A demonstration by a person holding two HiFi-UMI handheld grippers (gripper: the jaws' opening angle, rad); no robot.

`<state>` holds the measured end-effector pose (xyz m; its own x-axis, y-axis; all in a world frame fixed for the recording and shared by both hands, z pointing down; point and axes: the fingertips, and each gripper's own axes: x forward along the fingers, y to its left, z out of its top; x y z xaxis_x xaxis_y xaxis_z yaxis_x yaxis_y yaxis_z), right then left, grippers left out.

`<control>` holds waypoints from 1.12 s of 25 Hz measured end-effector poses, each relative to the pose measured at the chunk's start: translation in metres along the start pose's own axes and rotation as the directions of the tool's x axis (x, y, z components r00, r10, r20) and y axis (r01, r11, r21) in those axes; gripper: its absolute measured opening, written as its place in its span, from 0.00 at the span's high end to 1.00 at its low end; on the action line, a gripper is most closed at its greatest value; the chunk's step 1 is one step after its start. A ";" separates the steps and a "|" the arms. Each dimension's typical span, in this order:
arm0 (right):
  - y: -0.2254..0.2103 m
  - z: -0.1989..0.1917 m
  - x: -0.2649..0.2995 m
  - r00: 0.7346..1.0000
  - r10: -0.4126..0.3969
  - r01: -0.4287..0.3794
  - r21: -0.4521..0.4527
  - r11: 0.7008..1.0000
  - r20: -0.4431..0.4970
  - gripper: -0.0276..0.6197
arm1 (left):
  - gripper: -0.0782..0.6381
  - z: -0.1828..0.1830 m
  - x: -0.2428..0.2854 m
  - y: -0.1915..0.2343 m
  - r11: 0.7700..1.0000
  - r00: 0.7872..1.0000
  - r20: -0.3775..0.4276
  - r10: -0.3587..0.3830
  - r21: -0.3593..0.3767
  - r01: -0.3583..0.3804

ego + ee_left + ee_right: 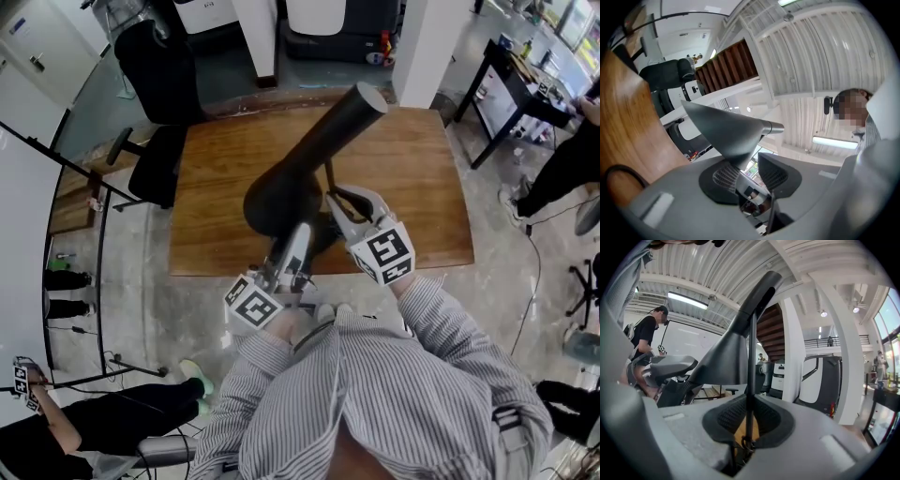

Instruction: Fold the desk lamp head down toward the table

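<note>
On the wooden table [412, 187] stands a black desk lamp [281, 192]; its cone head widens toward me and its long neck [349, 106] points up and away. My left gripper [298, 236] sits at the cone's near rim. In the left gripper view the lamp head [726, 129] dips between the pads [723, 177], with a gap at the right pad; this gripper [750, 176] is open. My right gripper [336, 197] is shut on the lamp's thin black rod [751, 357], which rises from between its jaws [749, 420] beside the cone [723, 355].
A black office chair [159, 94] stands at the table's far left corner. A black side table [514, 80] and a person in black [567, 159] are on the right. Another person crouches on the floor at the lower left [122, 412].
</note>
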<state>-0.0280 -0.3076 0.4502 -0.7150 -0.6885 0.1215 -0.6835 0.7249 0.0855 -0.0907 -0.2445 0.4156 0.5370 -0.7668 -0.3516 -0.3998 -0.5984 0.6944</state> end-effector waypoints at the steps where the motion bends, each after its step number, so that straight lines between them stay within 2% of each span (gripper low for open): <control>1: -0.001 0.001 -0.003 1.000 0.003 -0.002 -0.005 1.000 0.002 0.89 | 0.73 -0.002 0.002 -0.002 0.999 0.999 -0.027 0.016 0.043 -0.015; 4: 0.000 0.005 -0.016 1.000 0.000 0.000 -0.009 1.000 0.026 0.89 | 0.66 -0.010 0.001 -0.006 0.983 0.992 -0.094 0.084 0.174 -0.067; 7: 0.006 0.004 -0.030 1.000 0.009 -0.008 -0.006 1.000 0.029 0.89 | 0.66 -0.020 -0.003 -0.007 0.960 0.980 -0.148 0.133 0.266 -0.090; 14: 0.031 -0.005 -0.063 1.000 0.018 -0.019 0.077 0.997 0.008 0.89 | 0.76 -0.052 -0.006 -0.012 0.927 0.959 -0.226 0.171 0.366 -0.078; 18: 0.038 0.003 -0.073 0.999 0.042 -0.043 0.091 0.995 0.017 0.93 | 0.87 -0.059 -0.005 -0.022 0.917 0.952 -0.265 0.152 0.396 -0.036; 20: 0.039 0.001 -0.077 0.998 0.056 -0.056 0.102 0.993 0.006 0.95 | 0.88 -0.059 -0.007 -0.025 0.909 0.951 -0.270 0.149 0.416 -0.024; 22: 0.039 -0.005 -0.082 0.998 0.060 -0.058 0.115 0.992 -0.012 0.95 | 0.88 -0.061 -0.009 -0.025 0.887 0.946 -0.278 0.167 0.461 -0.021; 25: 0.041 -0.011 -0.086 0.997 0.064 -0.059 0.119 0.991 -0.035 0.95 | 0.88 -0.064 -0.010 -0.024 0.842 0.931 -0.300 0.208 0.539 -0.014; 26: 0.042 -0.011 -0.087 0.997 0.067 -0.062 0.119 0.991 -0.040 0.96 | 0.88 -0.065 -0.009 -0.024 0.834 0.927 -0.307 0.216 0.552 -0.011; 28: 0.045 -0.012 -0.087 0.996 0.080 -0.073 0.122 0.990 -0.050 0.96 | 0.88 -0.067 -0.009 -0.025 0.834 0.922 -0.318 0.219 0.551 -0.008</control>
<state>0.0047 -0.2147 0.4554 -0.7591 -0.6265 0.1770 -0.6421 0.7653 -0.0451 -0.0353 -0.2069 0.4437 0.6441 -0.7645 0.0275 -0.7473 -0.6211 0.2363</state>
